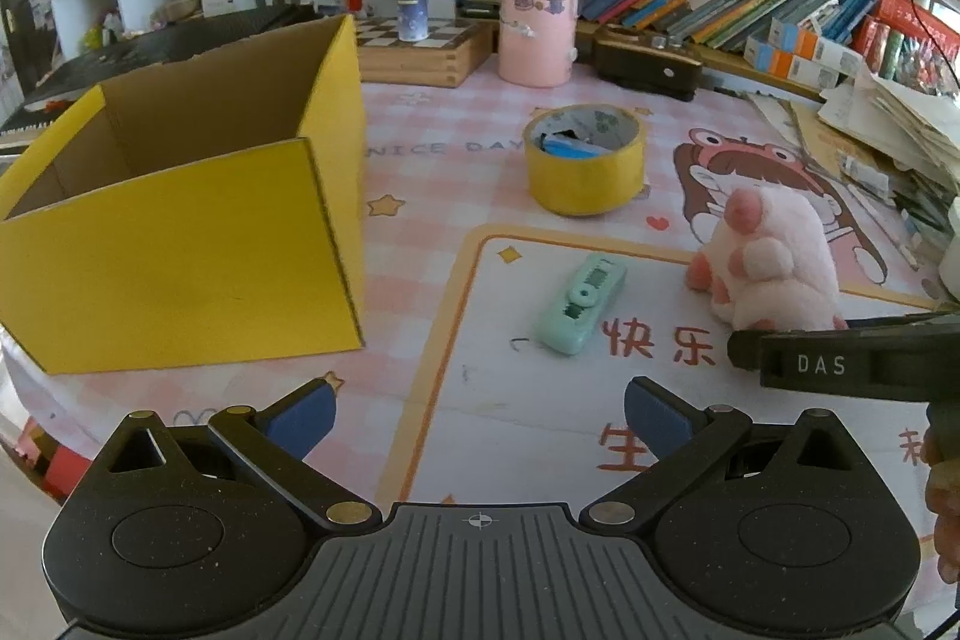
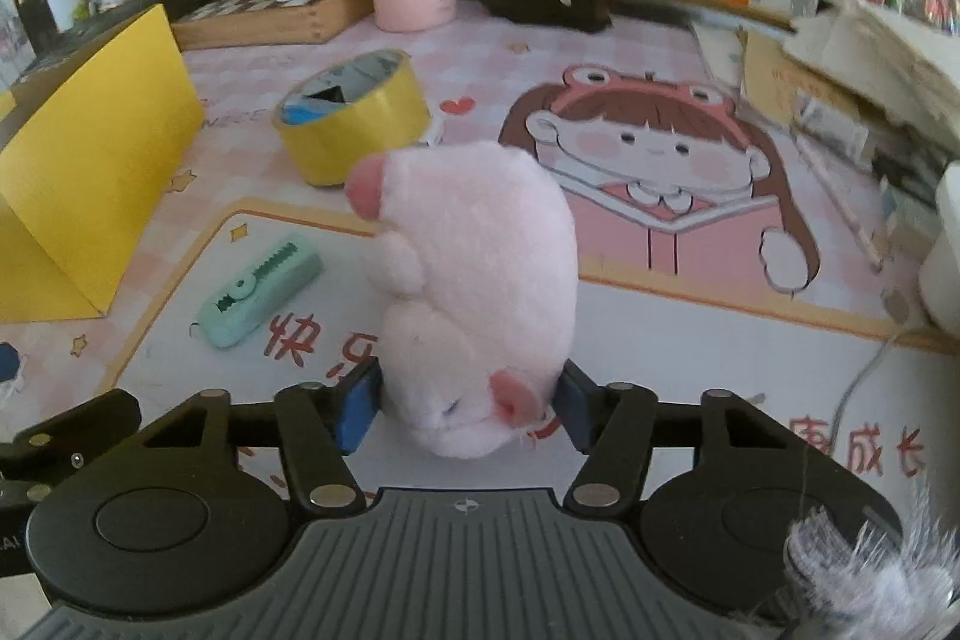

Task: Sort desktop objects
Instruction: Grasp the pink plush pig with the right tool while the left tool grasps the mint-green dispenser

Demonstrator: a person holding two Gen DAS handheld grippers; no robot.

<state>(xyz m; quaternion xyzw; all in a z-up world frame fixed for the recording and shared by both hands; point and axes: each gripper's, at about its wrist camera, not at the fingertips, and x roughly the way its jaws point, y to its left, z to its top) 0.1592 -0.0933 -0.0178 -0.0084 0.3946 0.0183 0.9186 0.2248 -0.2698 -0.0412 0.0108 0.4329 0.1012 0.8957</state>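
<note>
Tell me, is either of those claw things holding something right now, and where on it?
The right gripper holds the pink plush toy by its head end, squeezed between the blue fingers. The left gripper is open and holds nothing.

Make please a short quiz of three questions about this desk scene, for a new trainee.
1. True or false: the right gripper is shut on the pink plush toy.
2. What lies inside the ring of the yellow tape roll? A) a blue thing B) a coin C) nothing
3. Fill in: the green stapler lies on the mat between the plush toy and the yellow ____.

Key: 1 true. 2 A. 3 box. The left gripper is open and holds nothing.
</note>
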